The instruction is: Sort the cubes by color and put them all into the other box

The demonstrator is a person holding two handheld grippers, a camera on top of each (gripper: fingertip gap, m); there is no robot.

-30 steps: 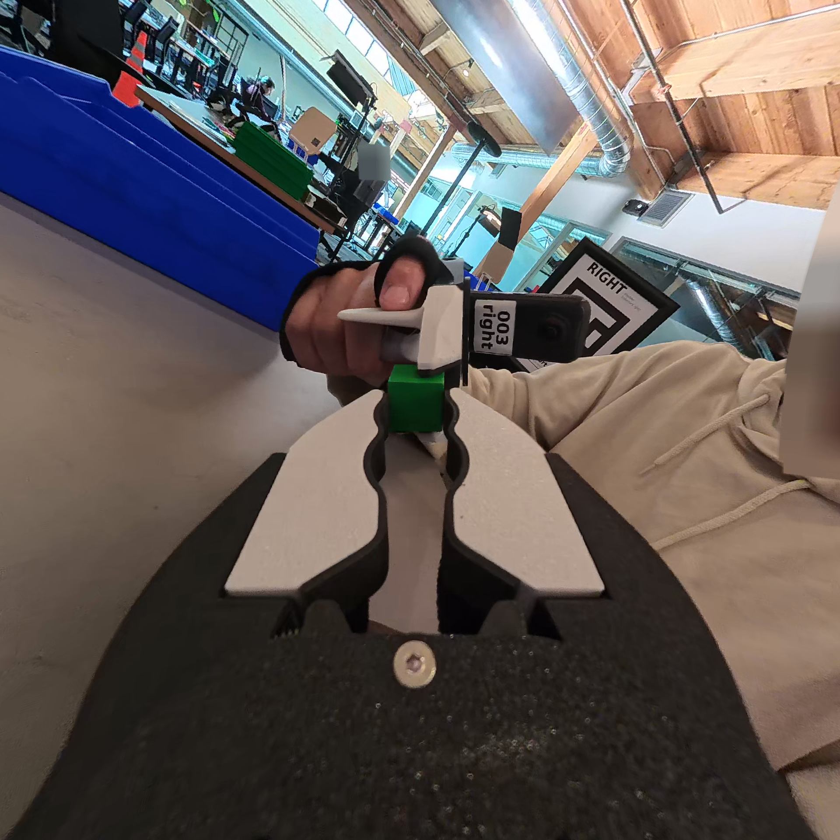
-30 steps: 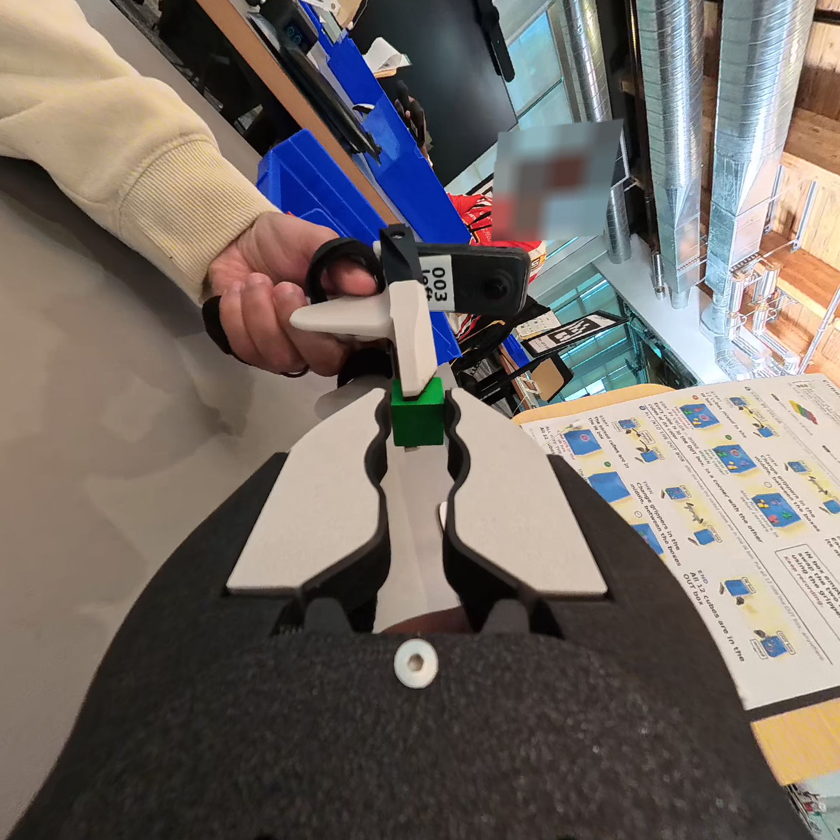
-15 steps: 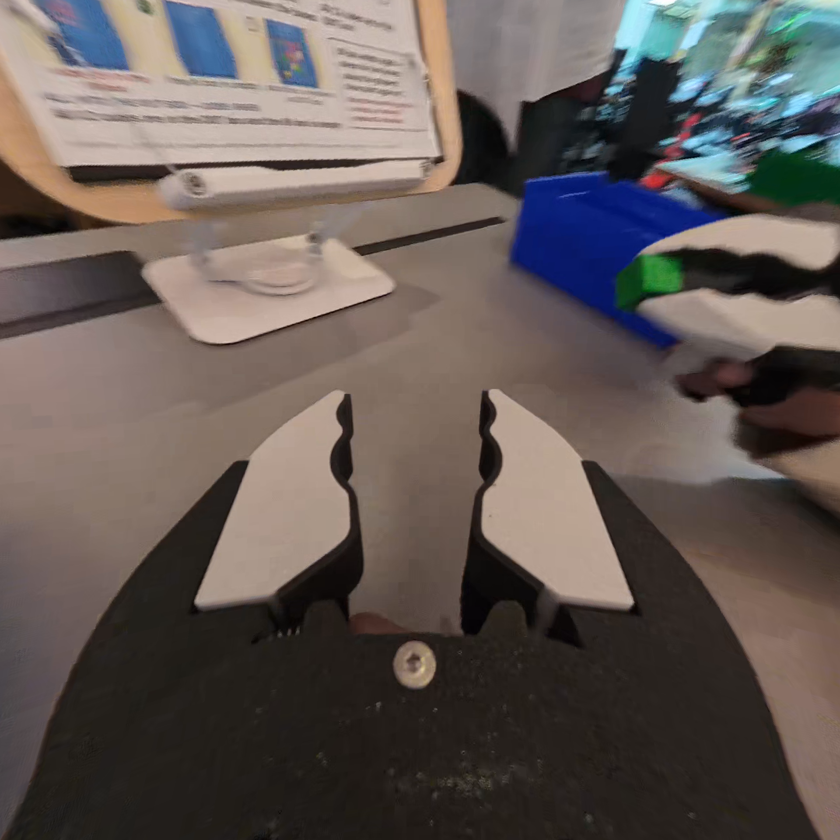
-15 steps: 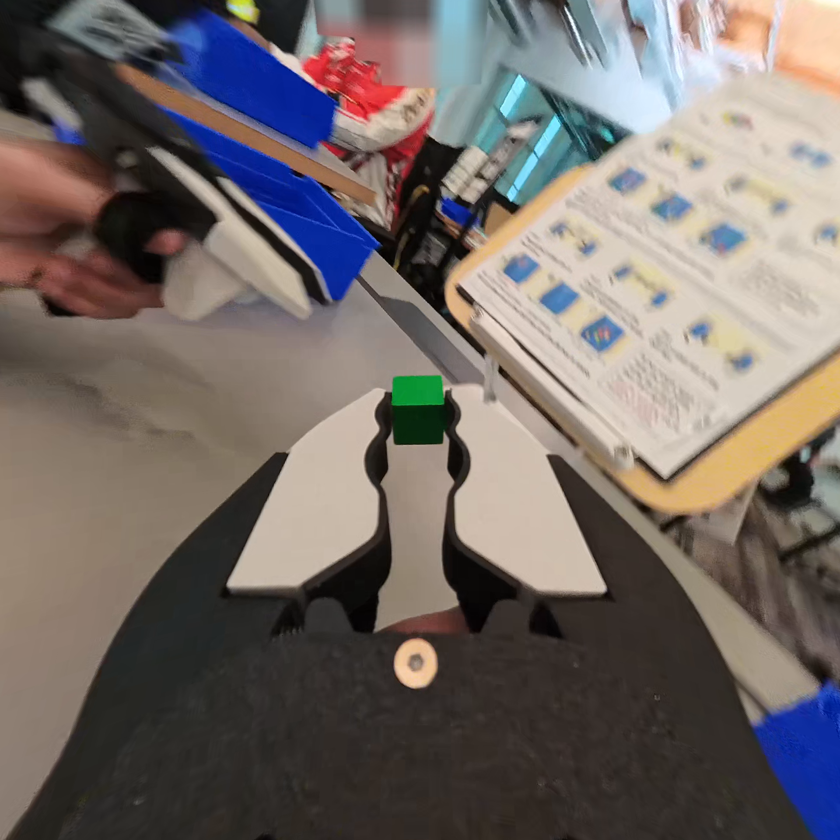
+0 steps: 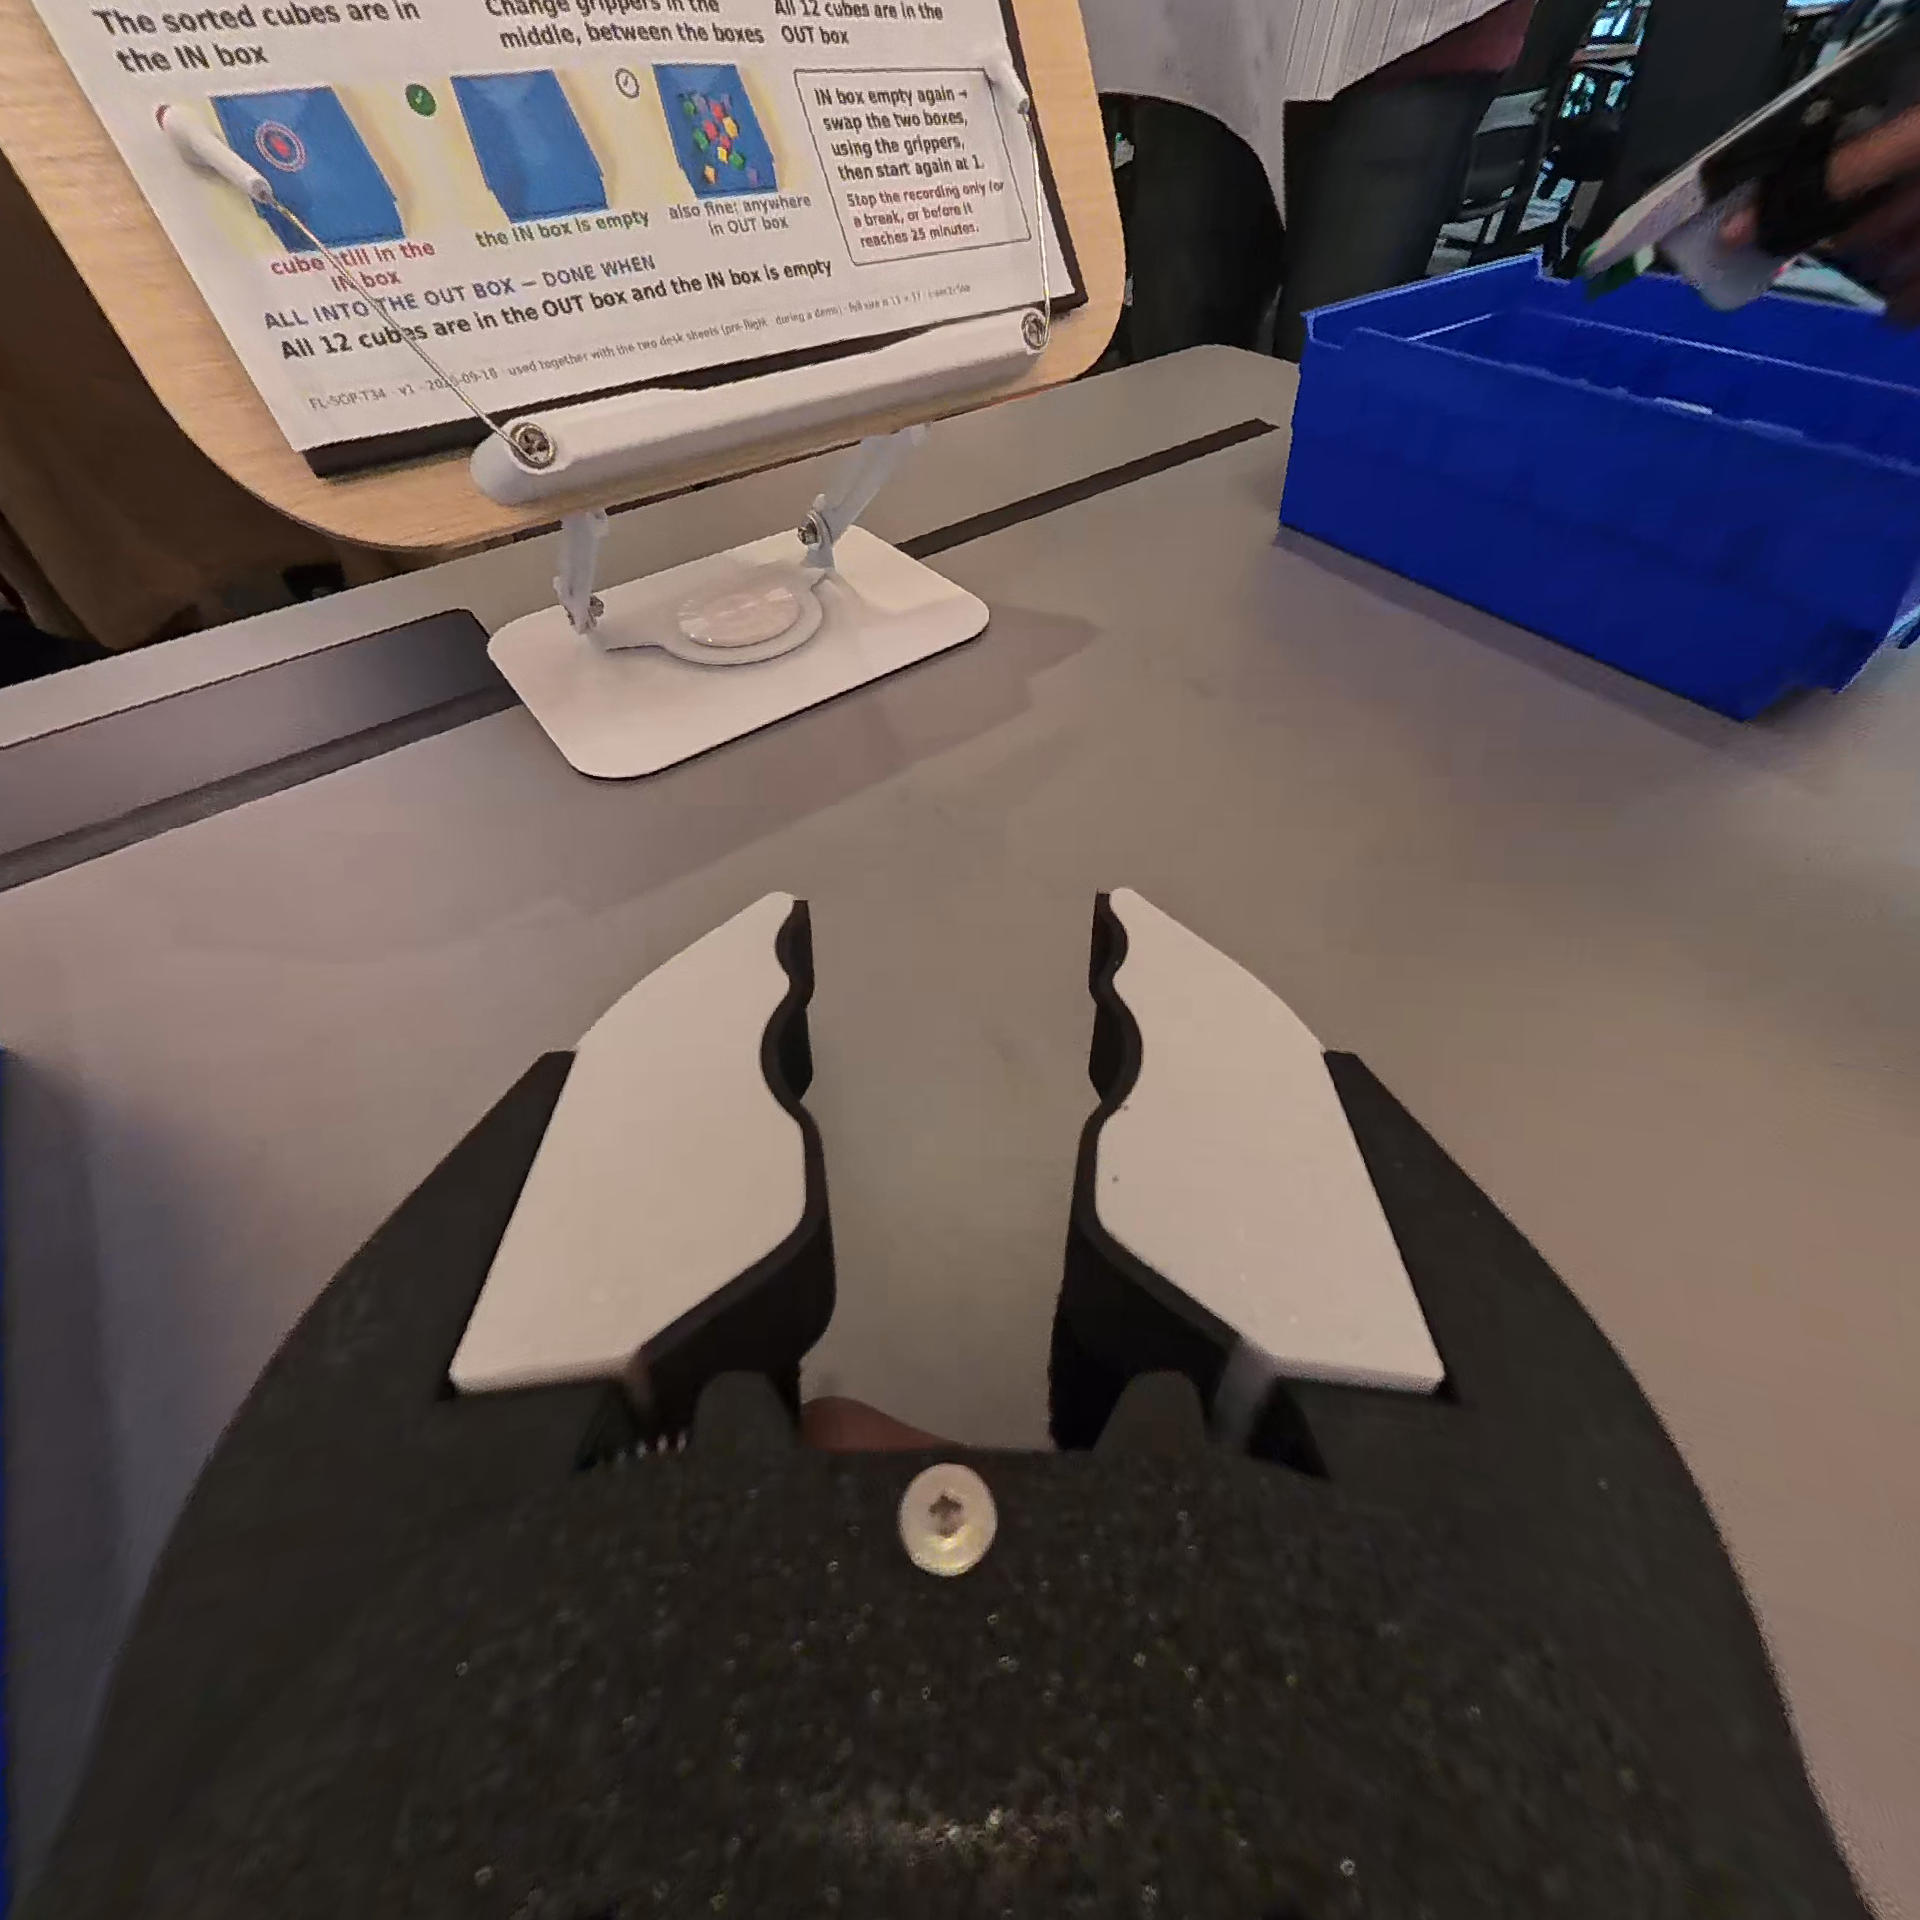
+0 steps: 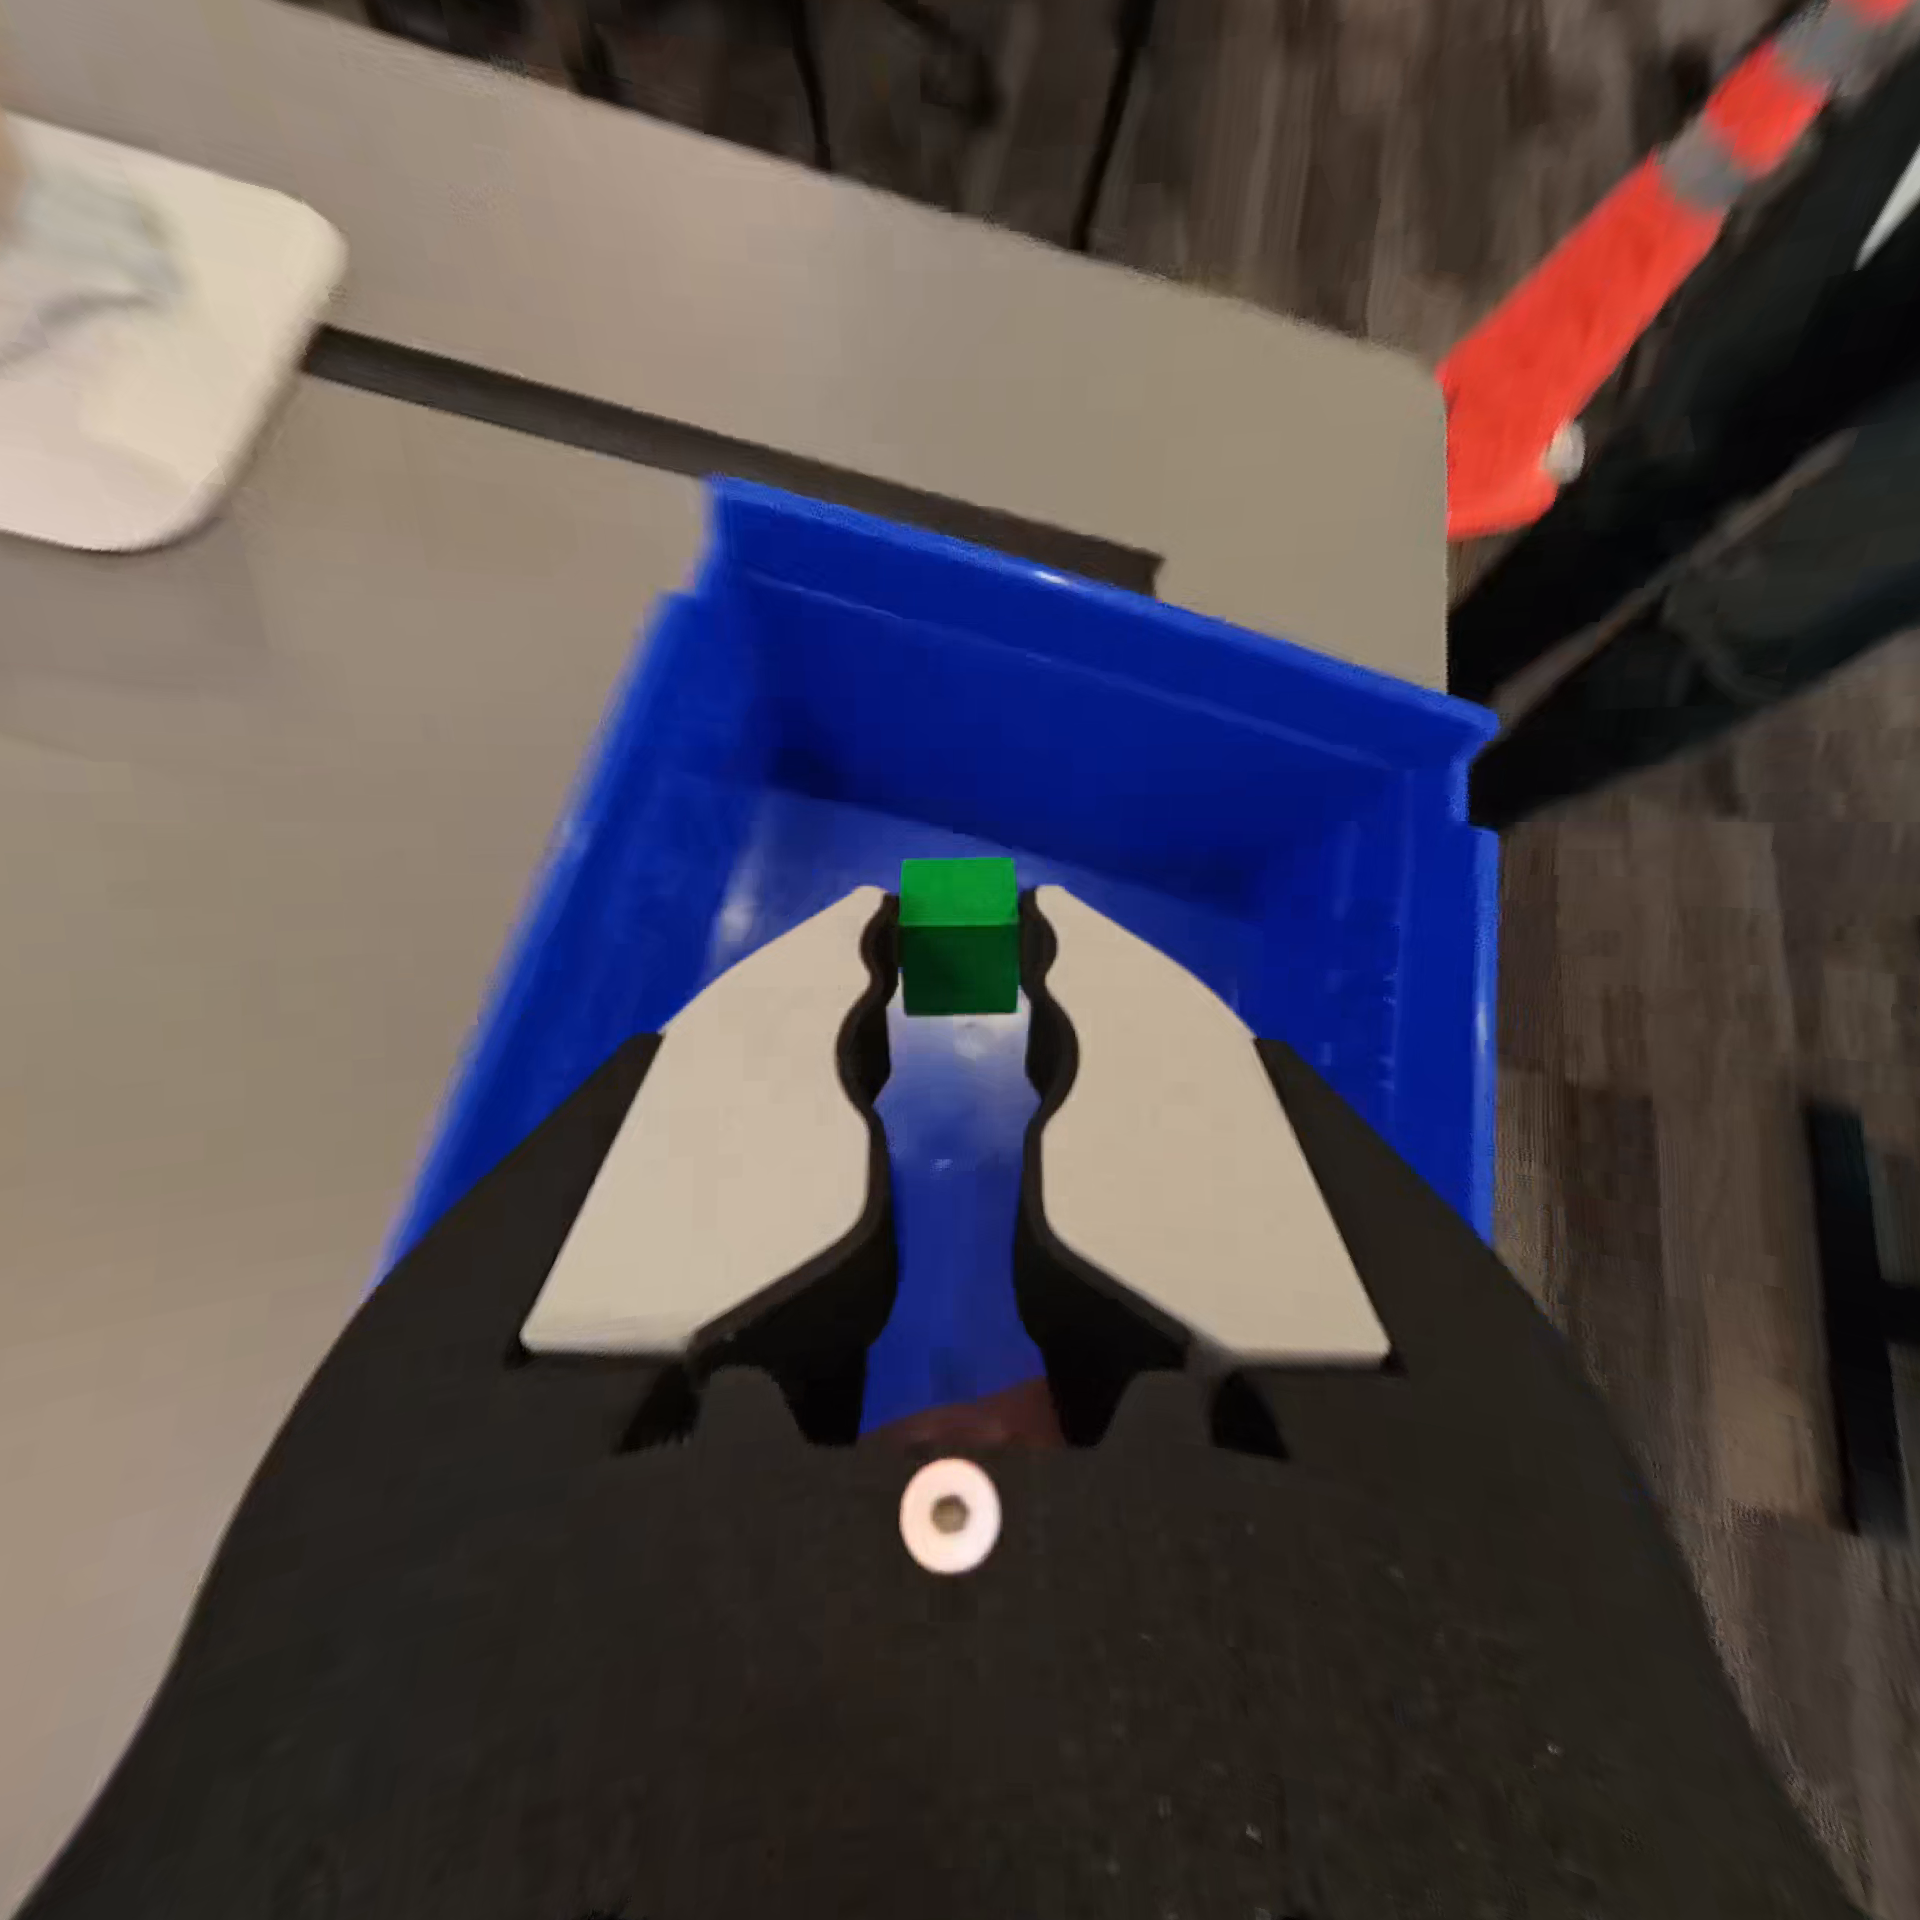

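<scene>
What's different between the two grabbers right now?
The left gripper is open and holds nothing; the right gripper is shut on a green cube. The left gripper hangs over the bare grey table; the right gripper is above the blue box. Both have the same white fingers on black bodies.

A green cube [image 6: 956, 935], a blue box [image 6: 1091, 665], a grey table [image 5: 1351, 883] and a white stand base [image 5: 748, 644].

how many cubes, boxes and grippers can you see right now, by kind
green cube: 1, held over the box
blue box: 1
grippers: 2, left gripper and right gripper
total: 4
</scene>
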